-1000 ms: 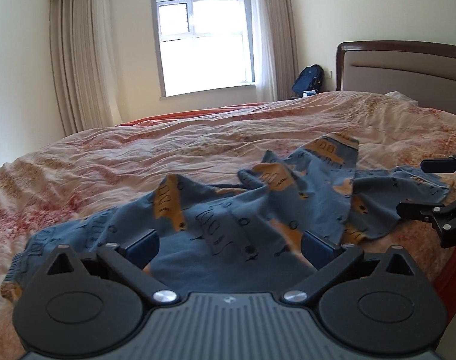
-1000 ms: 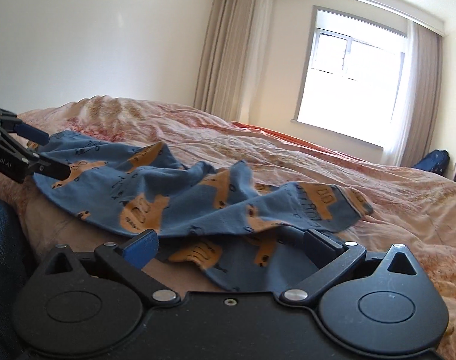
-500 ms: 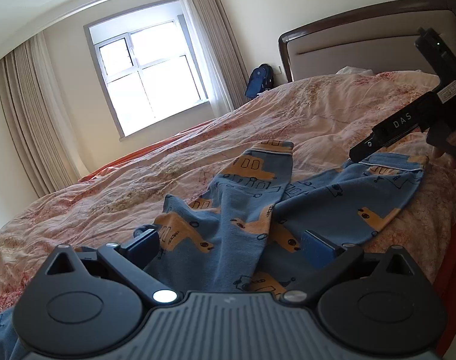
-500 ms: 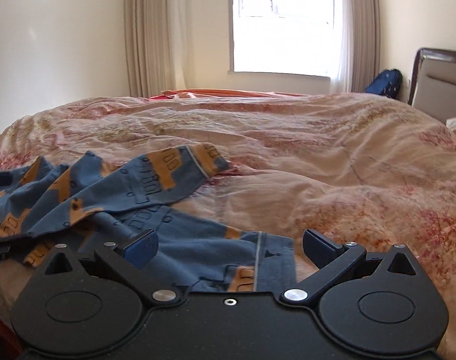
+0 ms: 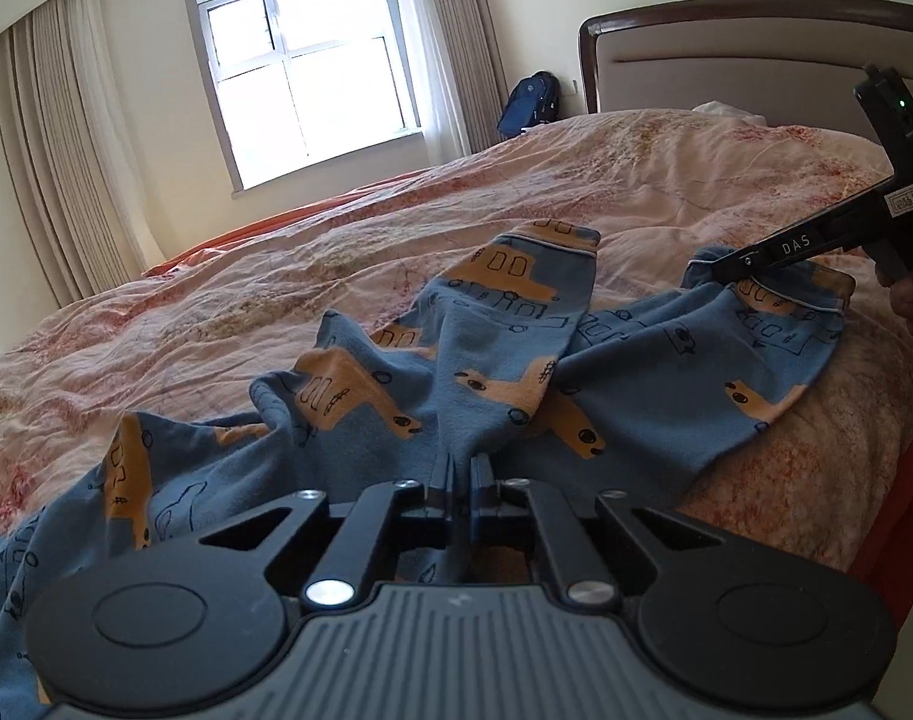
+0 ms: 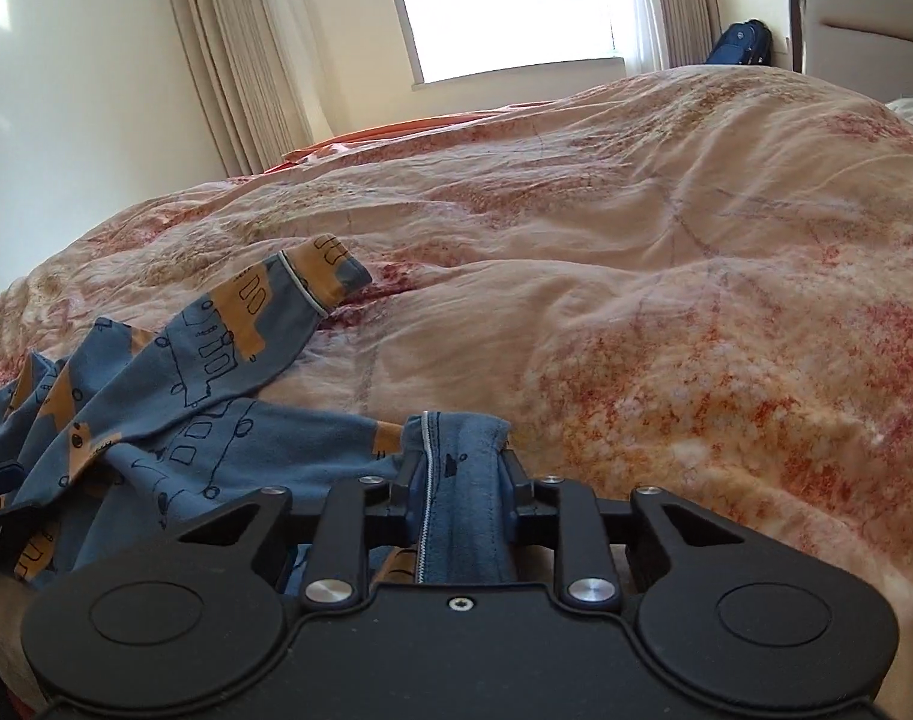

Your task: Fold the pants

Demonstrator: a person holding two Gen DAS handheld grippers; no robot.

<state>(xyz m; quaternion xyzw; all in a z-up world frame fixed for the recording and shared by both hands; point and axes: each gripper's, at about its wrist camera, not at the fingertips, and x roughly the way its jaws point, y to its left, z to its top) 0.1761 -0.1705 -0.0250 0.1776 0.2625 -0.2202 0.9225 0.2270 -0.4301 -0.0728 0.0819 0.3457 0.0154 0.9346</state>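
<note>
Gripping blue pants [image 5: 498, 372] on the bed [image 5: 666, 192].
Left gripper [image 5: 461, 471] fingers pinch the pants' middle; right gripper [image 6: 459, 474] fingers are closing on a cuff.

quilt [image 6: 636, 240]: floral pink, covers bed
window [image 5: 300, 72]: far wall, curtains both sides
backpack [image 5: 531, 99]: blue, far, left of headboard [image 5: 756, 54]

The left gripper [image 5: 461, 471] is seen clamped on cloth at 6 o'clock. The right gripper [image 6: 459, 468] is closing on a bunched hem.
</note>
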